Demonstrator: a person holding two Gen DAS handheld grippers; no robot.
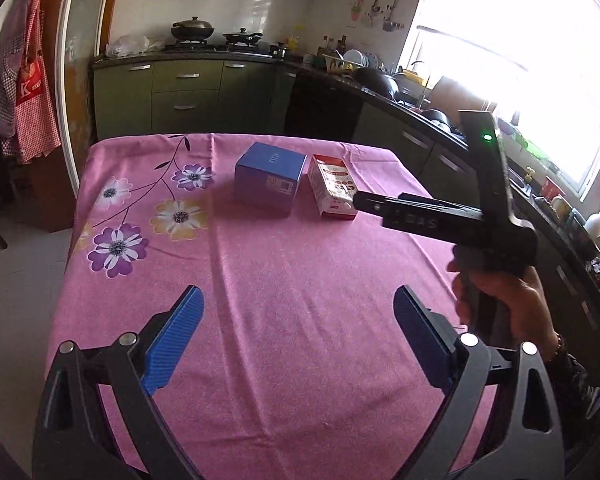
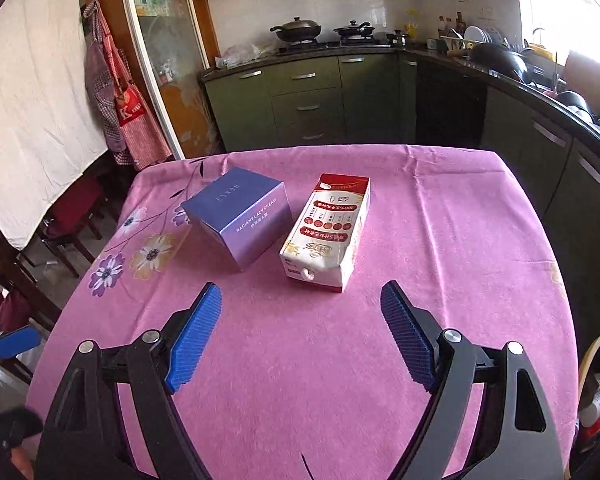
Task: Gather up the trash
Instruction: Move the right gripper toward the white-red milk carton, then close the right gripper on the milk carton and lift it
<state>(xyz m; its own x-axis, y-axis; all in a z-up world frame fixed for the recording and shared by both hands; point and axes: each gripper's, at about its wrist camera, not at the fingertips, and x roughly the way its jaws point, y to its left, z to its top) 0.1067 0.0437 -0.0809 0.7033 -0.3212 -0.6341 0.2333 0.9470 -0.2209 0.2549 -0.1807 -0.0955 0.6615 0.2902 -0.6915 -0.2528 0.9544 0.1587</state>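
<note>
The desk (image 2: 440, 240) wears soft pink cloth. The blue box (image 2: 240, 222) is shiny cardboard. The tongs' pads (image 2: 194, 336) are bumpy blue plastic.

The purple-blue square cardboard box (image 2: 238, 222) on the pink flowered tablecloth is showing "HEXZE" on its top, read upside down, and "RADIANT LAZY CREAM" along its side, with small characters beneath too tiny to read. The red-and-white milk carton (image 2: 327, 232) lying beside it is carrying "100%" within a red band. The red checked apron (image 2: 130, 114) hanging on the wall is bearing a large white "K".
</note>
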